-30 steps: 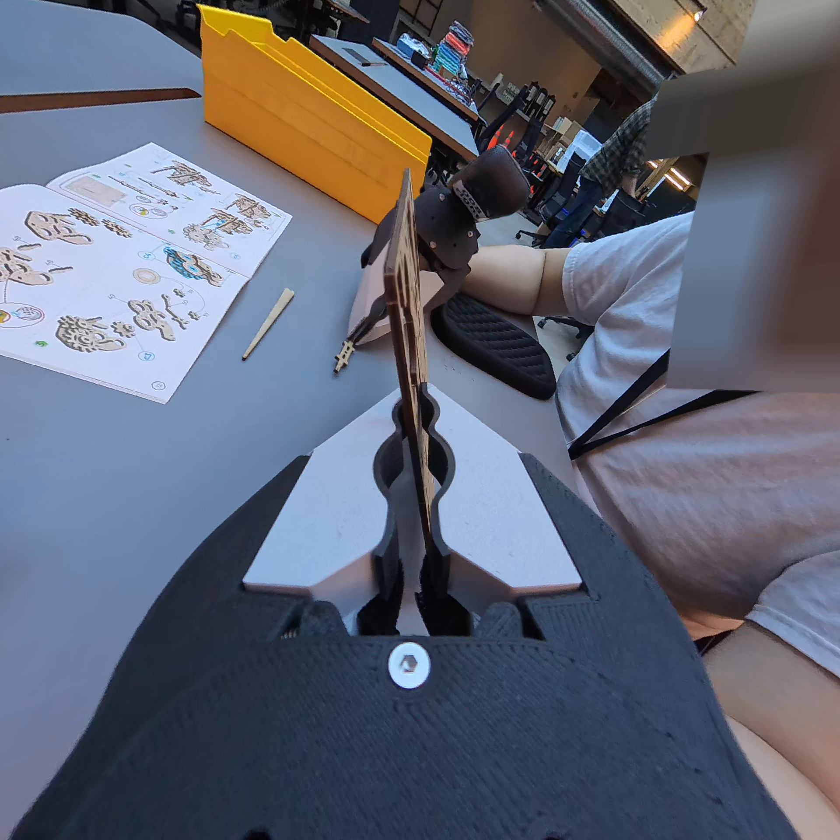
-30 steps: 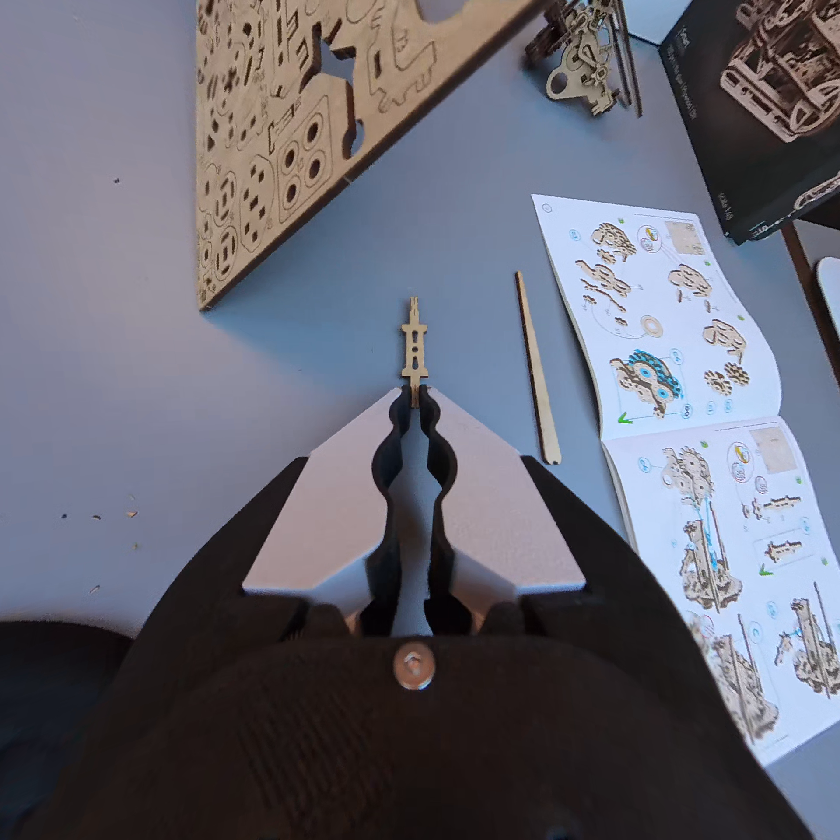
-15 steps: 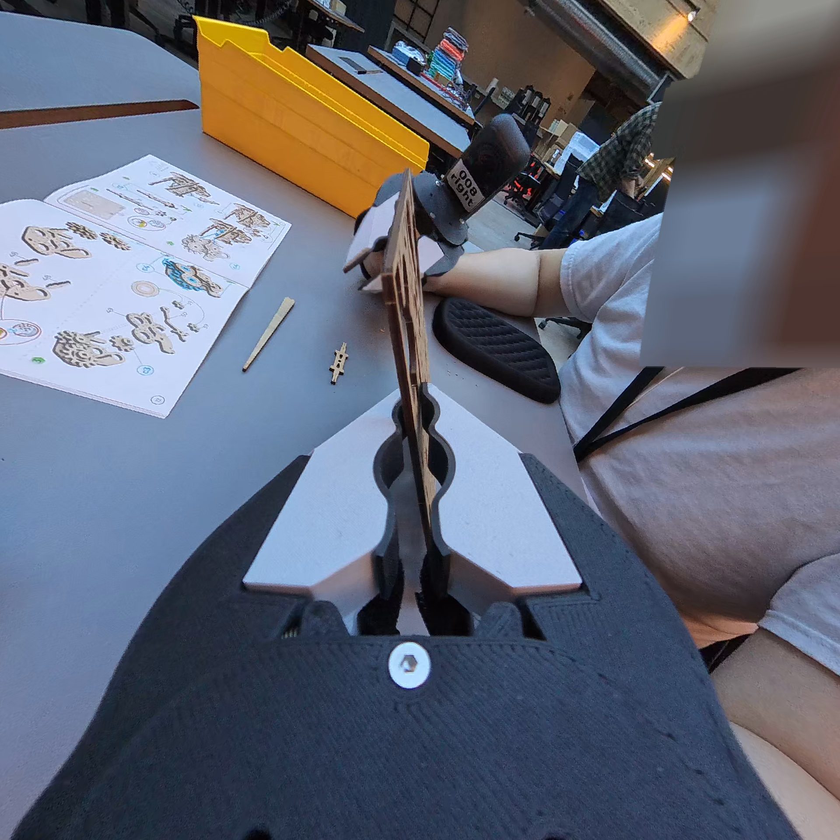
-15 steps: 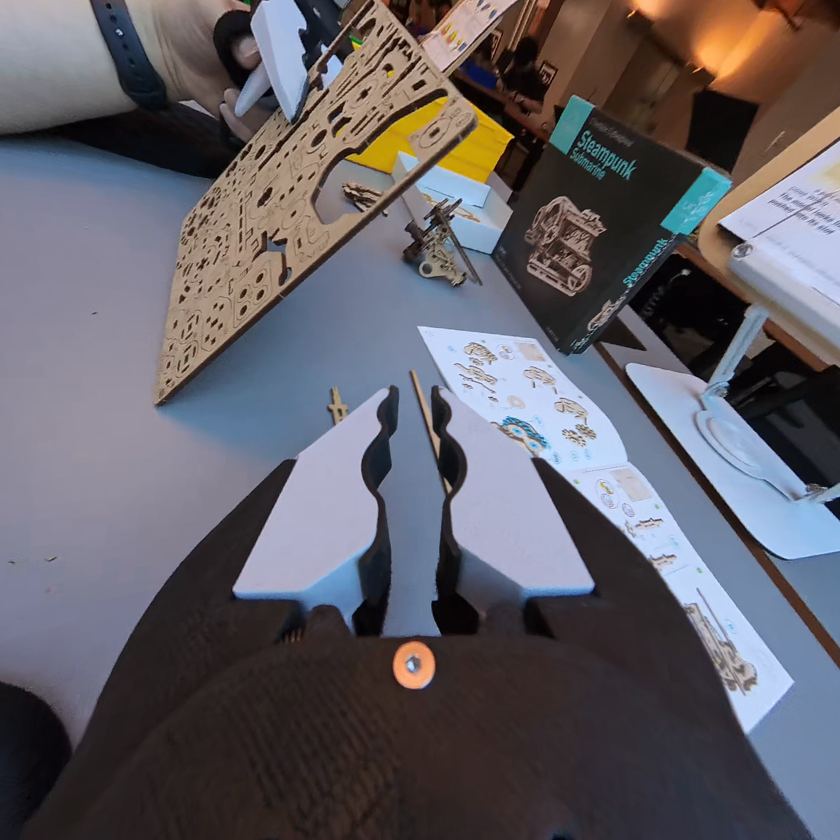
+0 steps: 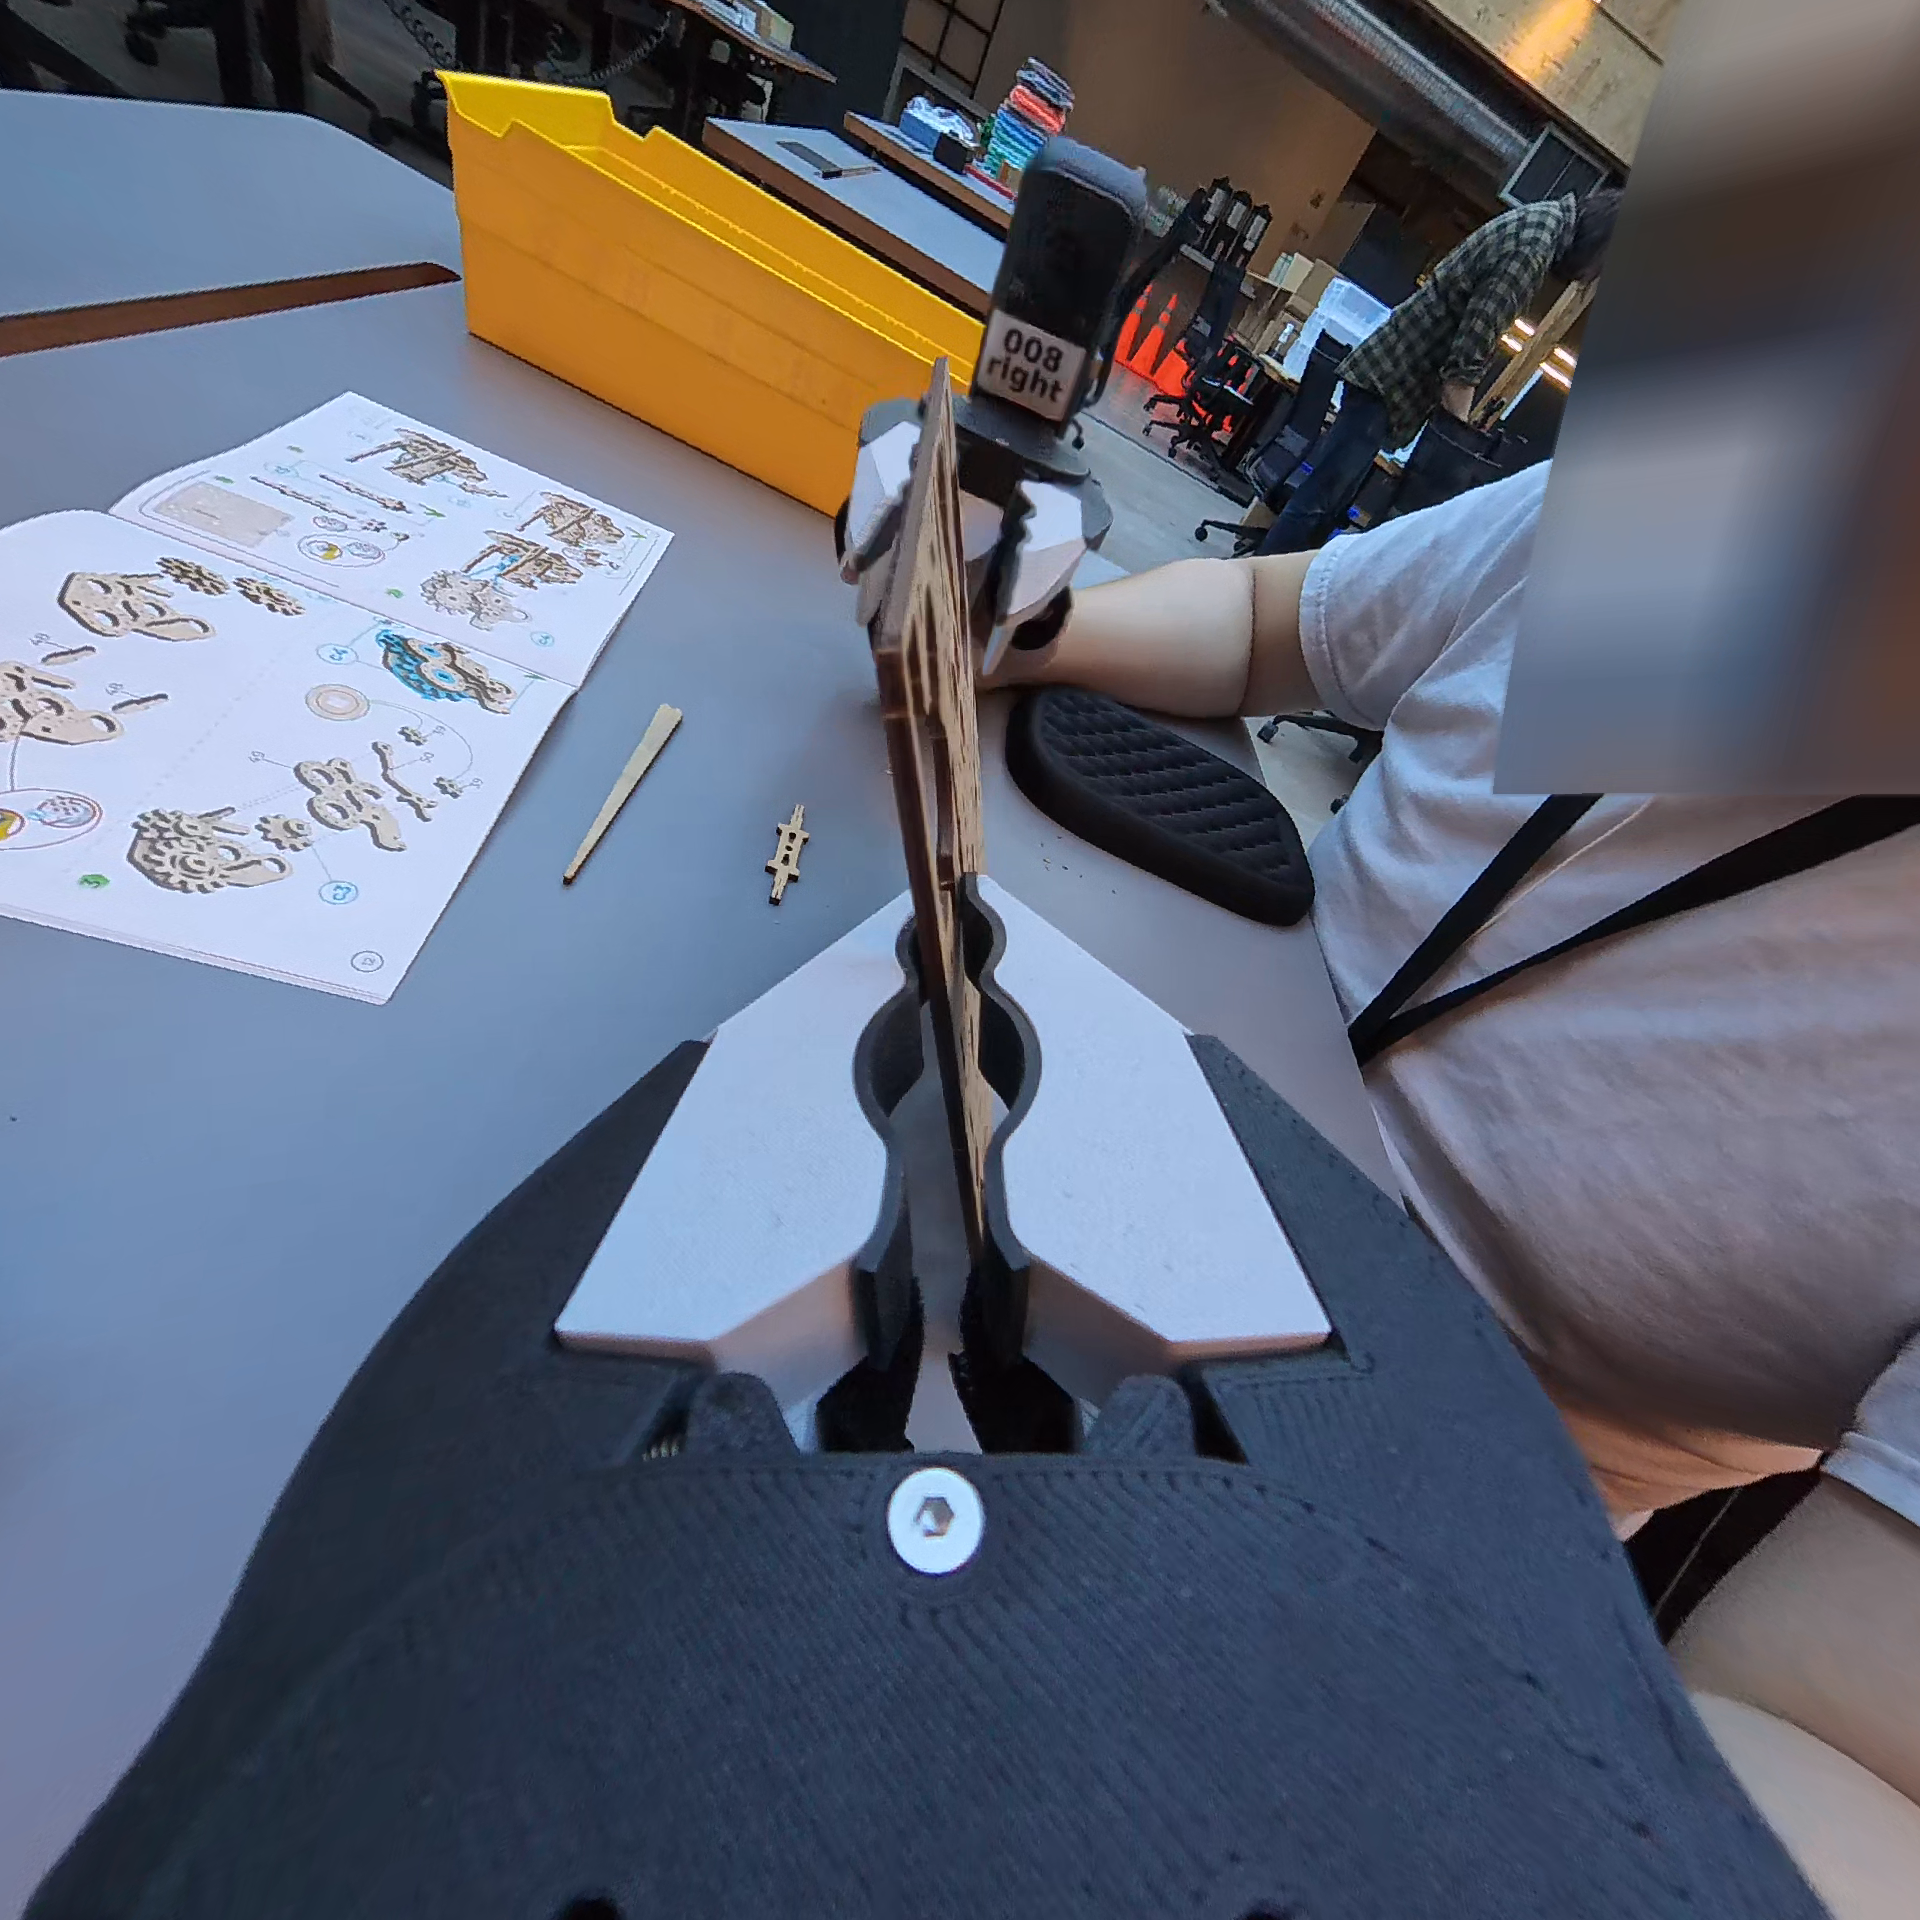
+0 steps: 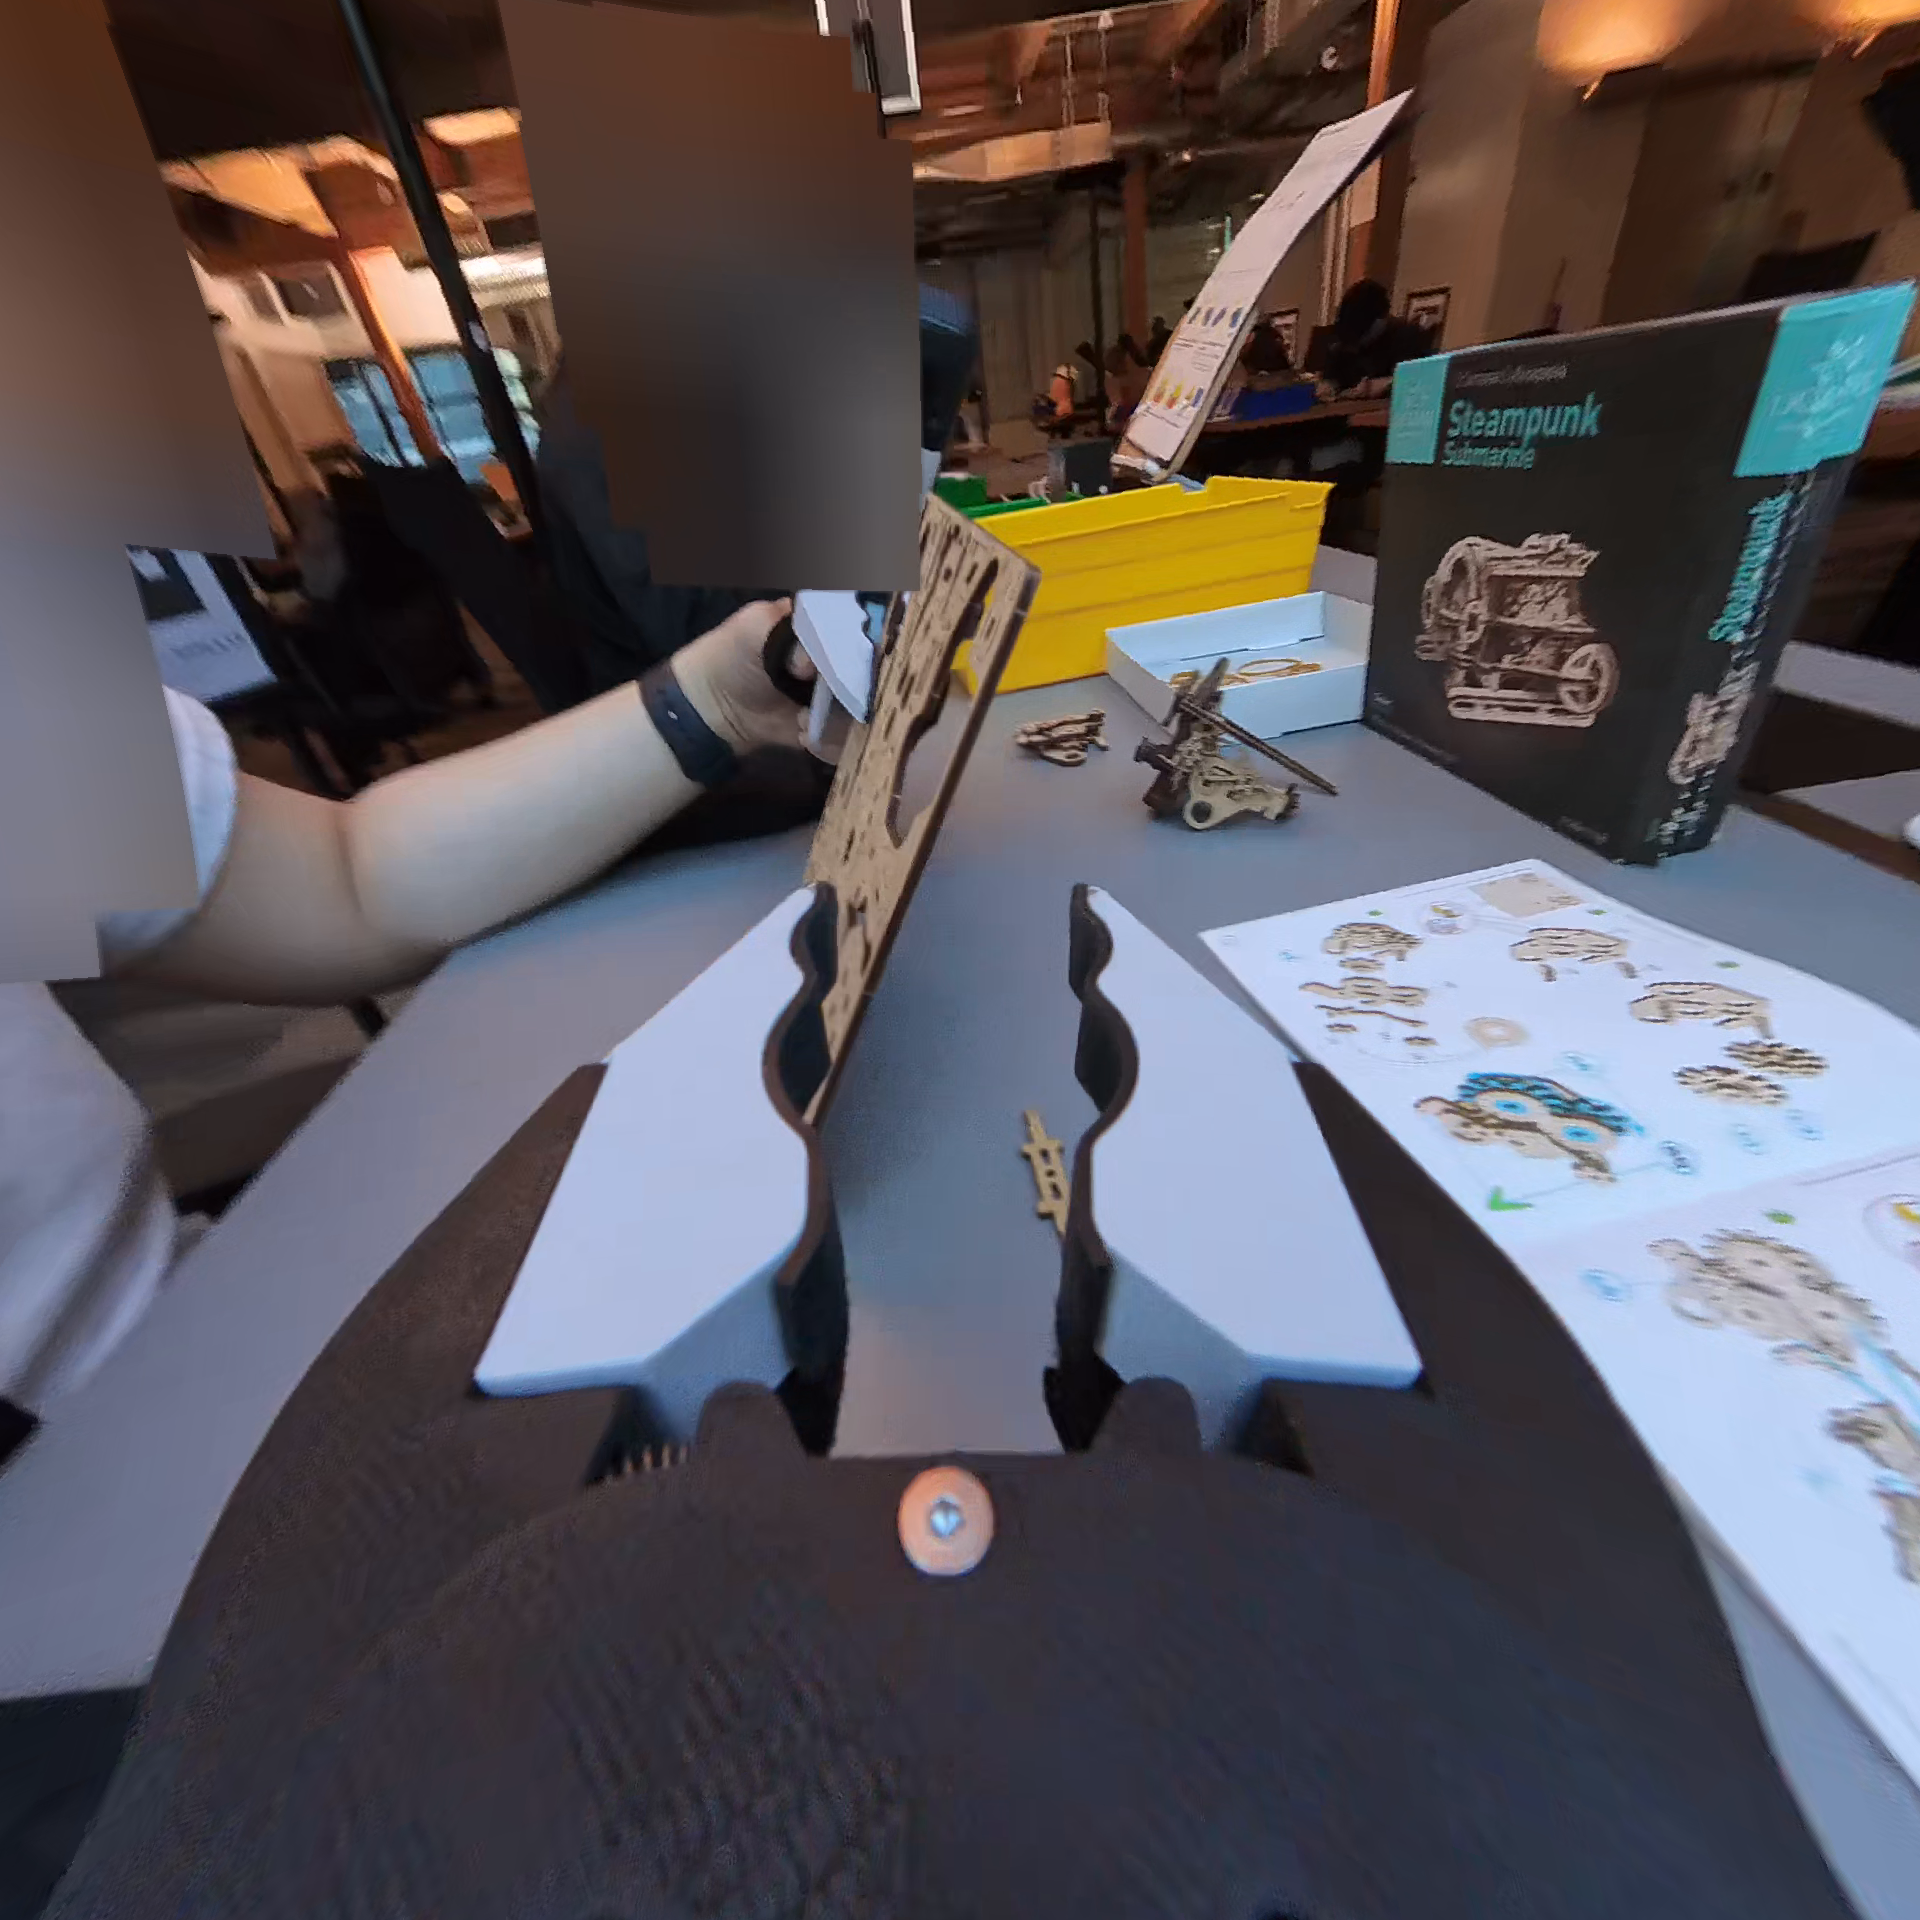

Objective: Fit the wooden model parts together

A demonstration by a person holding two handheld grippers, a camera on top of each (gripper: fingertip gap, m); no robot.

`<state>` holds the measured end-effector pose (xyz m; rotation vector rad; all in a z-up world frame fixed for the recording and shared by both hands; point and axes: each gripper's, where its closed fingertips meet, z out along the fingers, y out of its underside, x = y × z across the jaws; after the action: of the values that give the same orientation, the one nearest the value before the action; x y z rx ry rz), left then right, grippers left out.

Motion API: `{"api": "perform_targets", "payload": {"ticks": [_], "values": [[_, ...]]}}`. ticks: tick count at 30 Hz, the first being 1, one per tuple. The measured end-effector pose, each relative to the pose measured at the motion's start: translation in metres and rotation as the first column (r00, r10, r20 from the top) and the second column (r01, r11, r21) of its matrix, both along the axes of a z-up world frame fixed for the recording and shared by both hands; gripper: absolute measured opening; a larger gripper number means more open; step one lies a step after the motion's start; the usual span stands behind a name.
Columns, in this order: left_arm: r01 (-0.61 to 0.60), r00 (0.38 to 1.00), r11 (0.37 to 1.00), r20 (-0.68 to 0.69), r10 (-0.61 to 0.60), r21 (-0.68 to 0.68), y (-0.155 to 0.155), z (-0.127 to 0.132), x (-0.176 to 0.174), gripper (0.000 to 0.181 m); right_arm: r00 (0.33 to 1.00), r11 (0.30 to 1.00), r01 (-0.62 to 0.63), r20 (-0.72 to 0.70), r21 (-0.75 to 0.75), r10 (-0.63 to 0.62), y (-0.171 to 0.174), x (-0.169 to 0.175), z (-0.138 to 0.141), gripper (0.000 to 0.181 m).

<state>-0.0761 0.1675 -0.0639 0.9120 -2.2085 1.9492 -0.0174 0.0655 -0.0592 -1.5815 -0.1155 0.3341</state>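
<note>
Left gripper (image 5: 948, 914) is clamped on the edge of the wooden parts sheet (image 5: 928, 665), holding it upright on edge at centre frame. My guess is that this presents the sheet face to the other tool so a piece can be pushed out.

Right gripper (image 6: 945, 935) has jaws wide apart and nothing in them. The sheet's lower corner (image 6: 894, 831) sits between the fingers, against the left finger (image 6: 686, 1164), so it looks set to pinch or press the sheet.

Counts in the right view:
- 1 small notched wooden piece (image 6: 1044, 1174) loose on the grey table (image 6: 935, 1039), low centre between the fingers
- 1 part-built model (image 6: 1210, 774) and 1 smaller wooden subassembly (image 6: 1060, 738), mid frame
- 1 open instruction booklet (image 6: 1558, 1039), right
- 1 dark kit box (image 6: 1621, 613), upper right
- 1 white tray (image 6: 1236, 655)
- 1 yellow bin (image 6: 1143, 561)

Left view adds 1 tapered wooden stick (image 5: 623, 795) left of centre and 1 black pad (image 5: 1153, 800) to the right.
</note>
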Motion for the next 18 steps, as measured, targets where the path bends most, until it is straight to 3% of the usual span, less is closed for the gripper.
{"api": "perform_targets", "payload": {"ticks": [2, 6, 10, 14, 18], "values": [[0.004, 1.000, 1.000, -0.010, -0.004, -0.001, -0.001, -0.002, 0.000, 0.000, 0.986, 0.999, -0.044, -0.158, -0.002, 0.043, 0.001, -0.002, 0.005, 0.048], [0.009, 1.000, 1.000, -0.011, -0.009, 0.004, -0.001, -0.005, 0.001, 0.000, 0.920, 0.998, 0.004, -0.392, -0.060, -0.027, 0.010, -0.002, 0.010, 0.052], [0.007, 1.000, 1.000, -0.011, -0.006, 0.012, -0.001, -0.005, 0.001, 0.001, 0.955, 0.993, 0.016, -0.291, -0.120, -0.050, 0.019, -0.024, -0.008, 0.047], [0.016, 1.000, 1.000, 0.006, -0.016, 0.022, -0.005, -0.003, -0.001, 0.000, 0.987, 0.986, 0.008, -0.157, -0.169, -0.035, 0.019, -0.033, -0.019, 0.011], [0.025, 0.999, 0.999, 0.025, -0.026, 0.022, -0.009, -0.001, -0.002, 0.000, 0.981, 0.986, -0.016, -0.195, -0.167, -0.017, 0.017, -0.031, -0.019, 0.003]]}}
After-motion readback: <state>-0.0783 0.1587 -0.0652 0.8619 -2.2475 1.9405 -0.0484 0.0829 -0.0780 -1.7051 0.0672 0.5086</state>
